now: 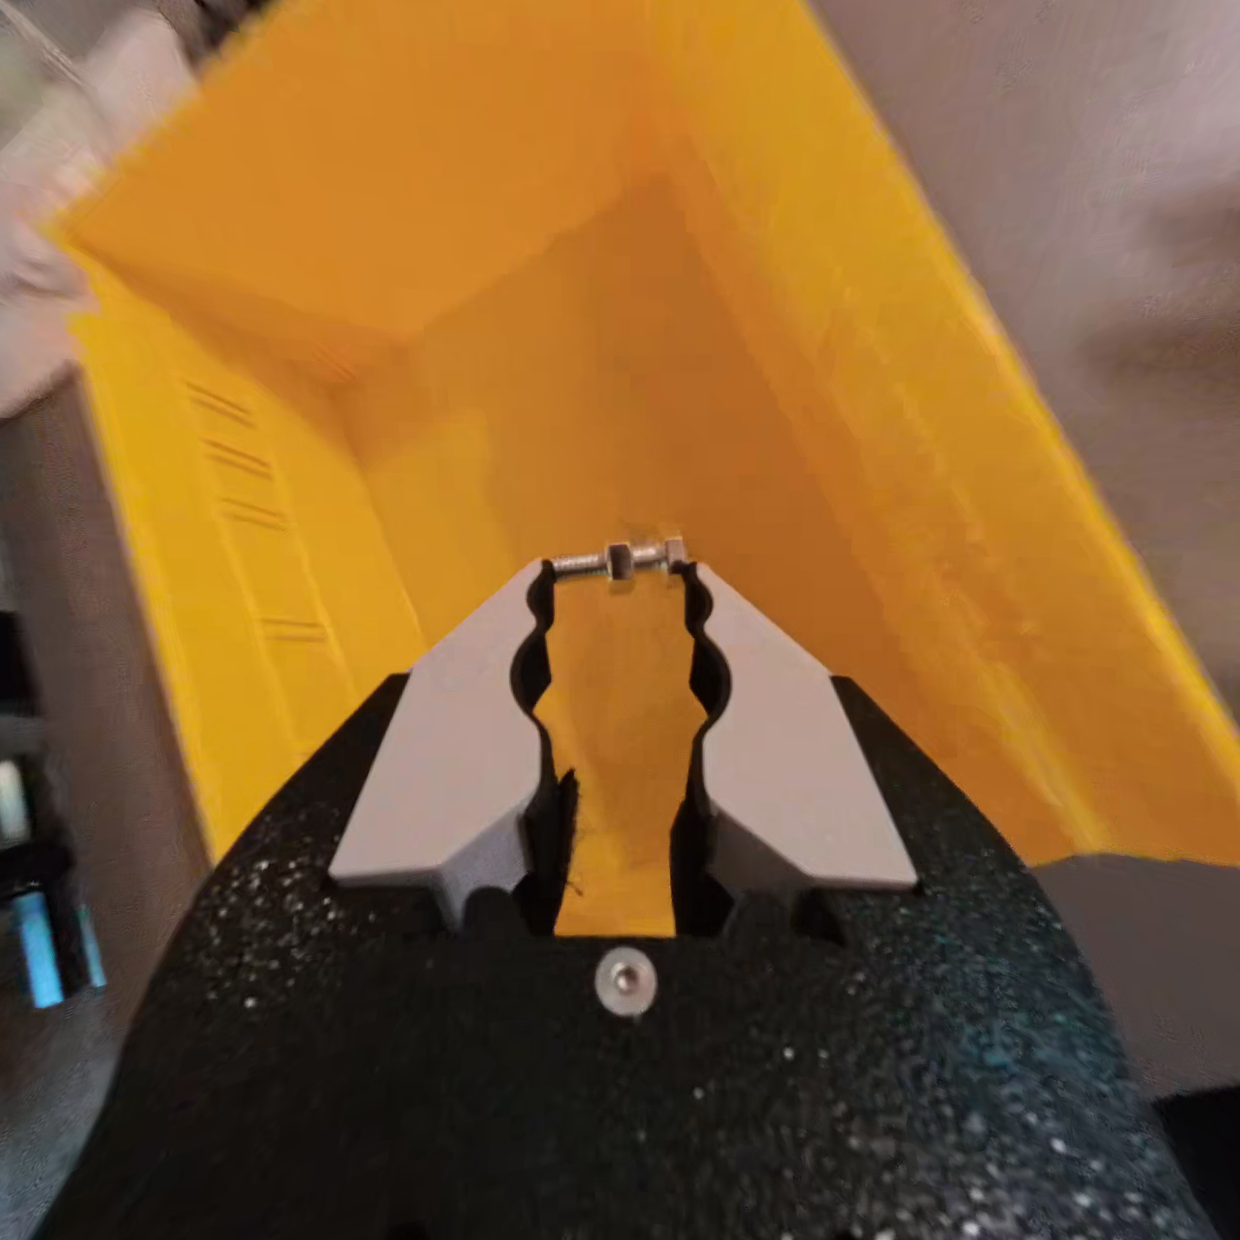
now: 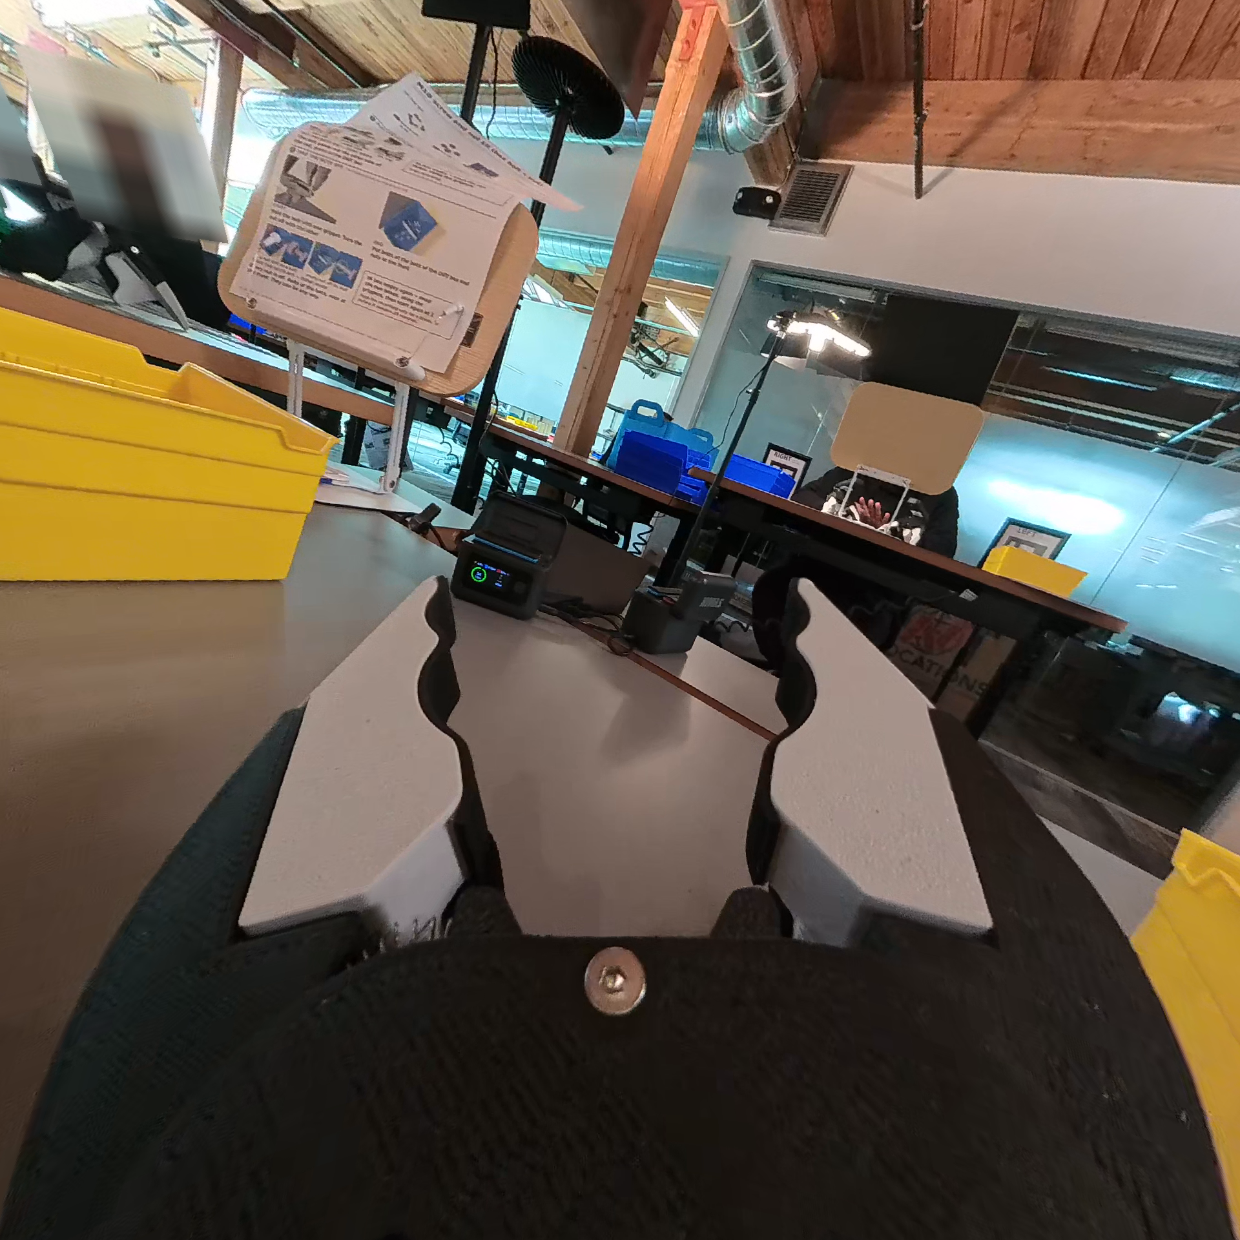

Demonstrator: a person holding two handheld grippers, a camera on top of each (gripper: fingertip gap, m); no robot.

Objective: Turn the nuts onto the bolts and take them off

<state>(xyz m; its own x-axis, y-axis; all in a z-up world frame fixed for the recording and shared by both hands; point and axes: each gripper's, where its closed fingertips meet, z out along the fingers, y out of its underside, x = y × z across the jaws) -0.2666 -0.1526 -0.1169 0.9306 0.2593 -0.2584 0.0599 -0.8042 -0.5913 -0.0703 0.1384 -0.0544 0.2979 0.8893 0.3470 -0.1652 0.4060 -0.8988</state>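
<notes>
My left gripper (image 1: 617, 572) is shut on a small silver bolt (image 1: 578, 561), pinched end to end between the two fingertips. A silver nut (image 1: 618, 562) sits partway along its thread. The gripper holds it over the inside of a yellow bin (image 1: 402, 235), whose floor shows nothing else lying in it. The picture is blurred. My right gripper (image 2: 622, 585) is open and empty, low over the grey table (image 2: 168, 671), and points away from the bin.
Stacked yellow bins (image 2: 147, 470) stand at the left of the right wrist view and another yellow bin's edge (image 2: 1194, 939) at the right. A black device with a screen (image 2: 503, 570), a black stand base (image 2: 661, 621) and an instruction board (image 2: 376, 255) stand ahead.
</notes>
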